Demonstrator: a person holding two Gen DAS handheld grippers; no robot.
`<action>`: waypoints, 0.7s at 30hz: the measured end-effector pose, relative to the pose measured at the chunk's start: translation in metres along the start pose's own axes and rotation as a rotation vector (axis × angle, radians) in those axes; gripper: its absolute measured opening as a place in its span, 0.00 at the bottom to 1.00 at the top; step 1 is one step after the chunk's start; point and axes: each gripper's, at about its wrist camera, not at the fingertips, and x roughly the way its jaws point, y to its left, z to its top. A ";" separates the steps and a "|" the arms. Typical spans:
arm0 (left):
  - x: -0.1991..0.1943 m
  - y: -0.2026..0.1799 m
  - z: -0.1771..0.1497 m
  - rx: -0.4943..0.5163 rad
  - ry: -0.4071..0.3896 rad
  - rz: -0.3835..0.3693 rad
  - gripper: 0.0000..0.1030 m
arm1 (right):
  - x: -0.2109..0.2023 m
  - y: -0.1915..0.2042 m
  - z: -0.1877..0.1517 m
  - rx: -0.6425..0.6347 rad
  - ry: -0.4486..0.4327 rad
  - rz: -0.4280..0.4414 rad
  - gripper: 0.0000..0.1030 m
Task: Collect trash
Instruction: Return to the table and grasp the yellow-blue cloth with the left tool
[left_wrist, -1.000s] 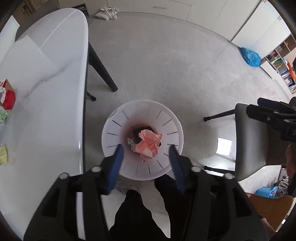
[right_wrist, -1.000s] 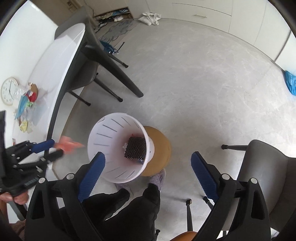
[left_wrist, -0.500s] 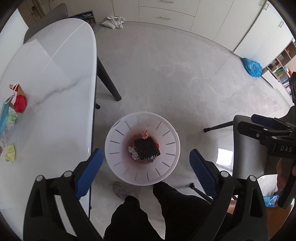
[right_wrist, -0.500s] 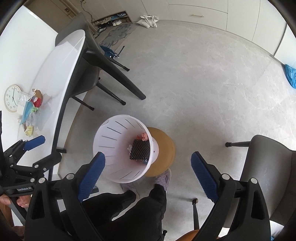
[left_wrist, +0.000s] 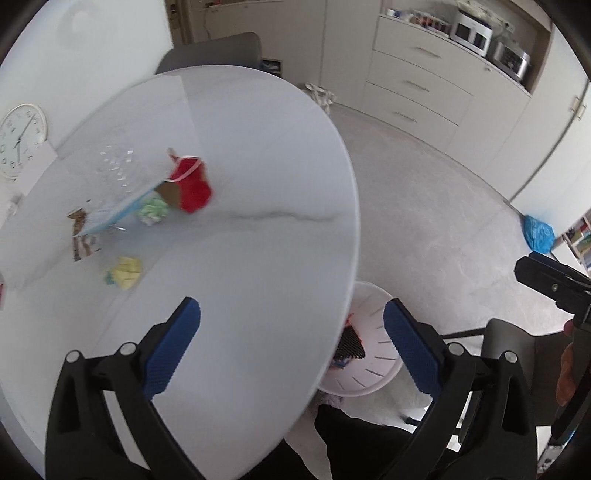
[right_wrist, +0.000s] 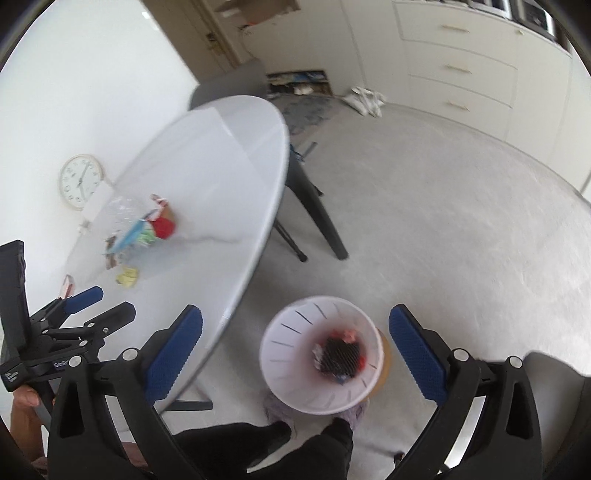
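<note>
Your left gripper (left_wrist: 291, 347), black-framed with blue ribbed pads, stands released: its jaws have just been opening, they are spread wide, and nothing lies between them. It hangs above the near edge of the white oval marble-patterned table (left_wrist: 258, 184). Your right gripper (right_wrist: 295, 354), of the same build, is likewise released; its jaws have also just been widening and they hold nothing. Below it, between the pads in the right wrist view, stands the white slotted plastic waste basket (right_wrist: 291, 354) on the grey floor (right_wrist: 443, 229), just beside the table edge and touching a round tan wooden stool (right_wrist: 384, 363) behind it. Inside the basket lie a black mesh piece (right_wrist: 338, 356) and pink and red scraps. The remaining trash sits on the far-left part of the table, well apart from both grippers: a red paper bag (left_wrist: 192, 184), a crumpled green wad (left_wrist: 151, 210), a crumpled yellow wad (left_wrist: 125, 271), a clear plastic wrapper (left_wrist: 114, 166) and a brown striped wrapper (left_wrist: 85, 247). A round white wall clock (left_wrist: 22, 138) leans at the table's far-left edge. Your dark-trousered legs (right_wrist: 266, 443) stand beside the basket.
</note>
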 end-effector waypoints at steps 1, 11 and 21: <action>-0.004 0.016 0.000 -0.023 -0.011 0.024 0.93 | 0.002 0.011 0.005 -0.020 -0.003 0.011 0.97; -0.005 0.139 -0.024 -0.280 -0.034 0.109 0.93 | 0.038 0.115 0.032 -0.177 0.000 0.101 0.97; 0.054 0.190 -0.019 -0.385 -0.002 0.122 0.88 | 0.063 0.165 0.033 -0.241 0.054 0.127 0.97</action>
